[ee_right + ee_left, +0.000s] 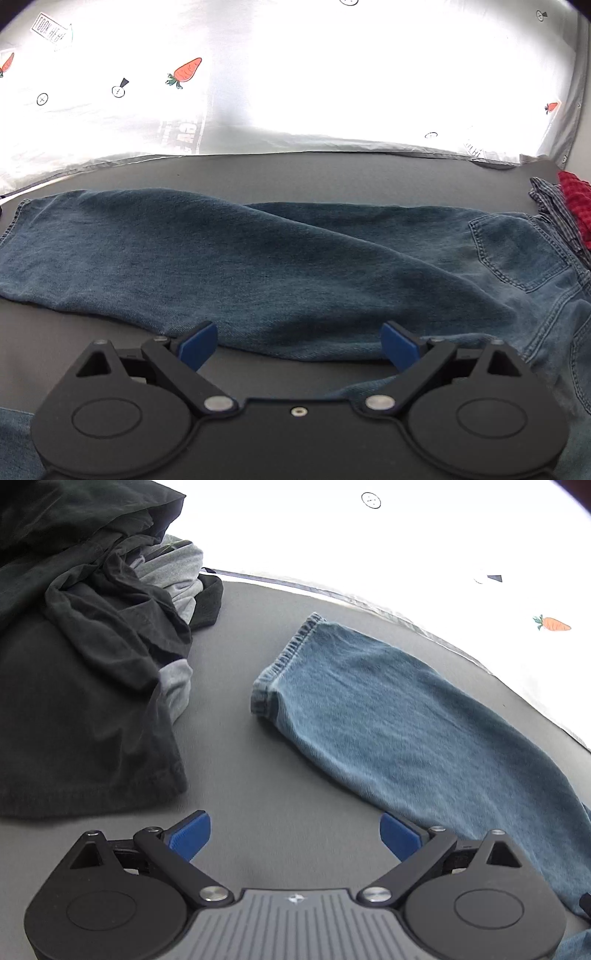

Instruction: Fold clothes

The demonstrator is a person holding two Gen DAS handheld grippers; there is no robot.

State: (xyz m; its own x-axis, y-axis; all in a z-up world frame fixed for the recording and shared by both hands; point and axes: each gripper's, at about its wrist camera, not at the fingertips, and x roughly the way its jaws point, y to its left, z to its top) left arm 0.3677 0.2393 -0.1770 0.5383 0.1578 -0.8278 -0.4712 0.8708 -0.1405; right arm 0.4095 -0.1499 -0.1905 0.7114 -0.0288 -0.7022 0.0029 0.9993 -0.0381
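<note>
While both the left gripper (295, 836) and right gripper (299, 345) gape wide and empty, grip the jeans (258, 258) at the hem (284, 657) and waist evenly, both layers together.

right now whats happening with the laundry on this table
A person holding a two-finger gripper in each hand is folding clothes. A pair of blue denim jeans lies stretched out on the grey table, one leg laid over the other. The left gripper and the right gripper are both open and hold nothing; the right one hangs over the jeans' near edge. A heap of black and grey garments sits to the left, and red and blue checked cloth lies past the waistband.
</note>
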